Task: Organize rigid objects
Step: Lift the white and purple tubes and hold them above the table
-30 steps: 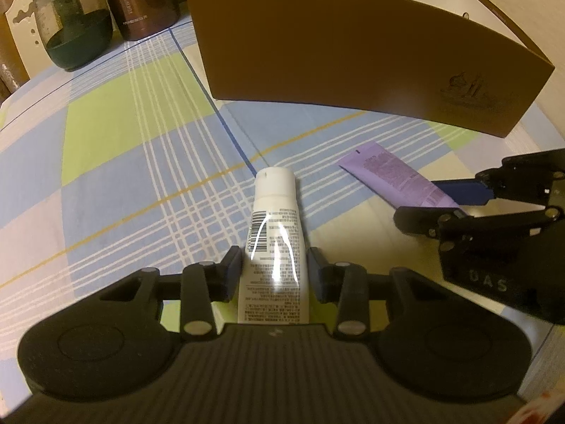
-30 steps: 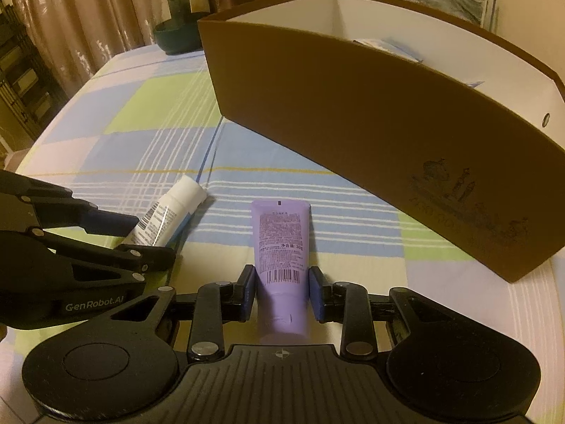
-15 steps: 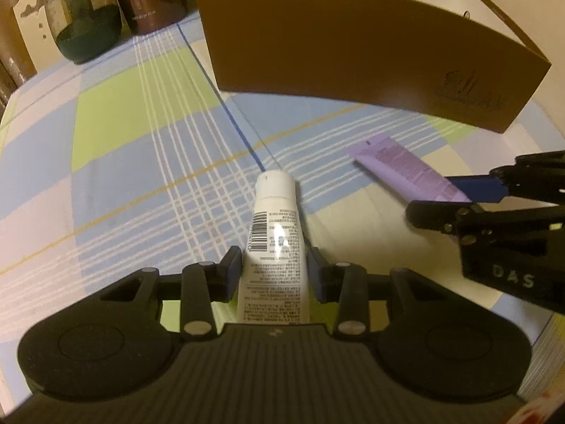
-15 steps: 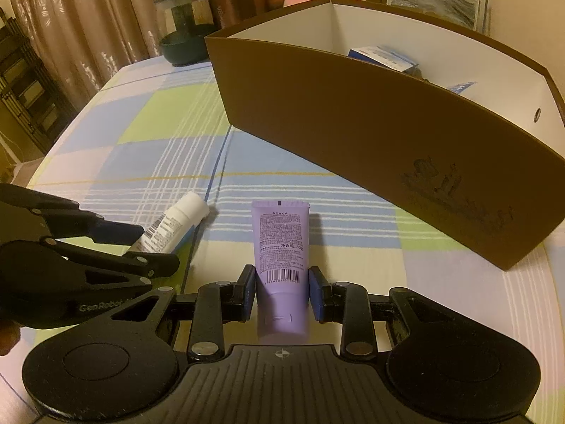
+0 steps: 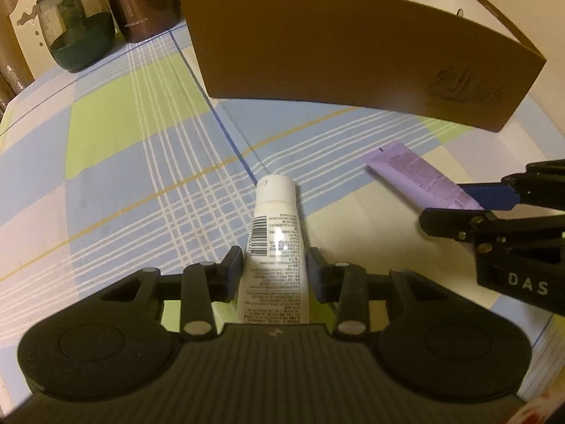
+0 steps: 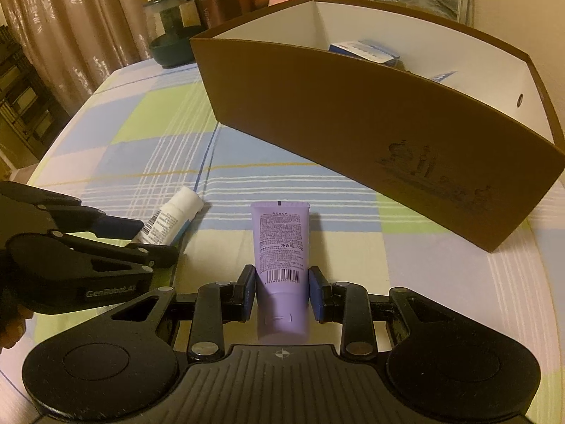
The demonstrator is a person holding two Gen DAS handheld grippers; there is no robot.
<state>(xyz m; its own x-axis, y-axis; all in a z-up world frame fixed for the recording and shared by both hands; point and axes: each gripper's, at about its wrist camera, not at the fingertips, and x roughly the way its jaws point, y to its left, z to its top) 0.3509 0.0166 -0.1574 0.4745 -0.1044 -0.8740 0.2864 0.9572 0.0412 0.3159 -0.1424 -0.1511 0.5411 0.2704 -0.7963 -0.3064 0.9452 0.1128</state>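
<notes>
White smooth tube is squeezed in the left gripper; purple flat tube in the right gripper; both now nearer the brown box.

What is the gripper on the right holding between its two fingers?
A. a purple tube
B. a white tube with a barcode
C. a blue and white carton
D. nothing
A: in the right wrist view, the right gripper has its fingers closed on the purple tube, while the white tube sits in the left gripper.
</notes>
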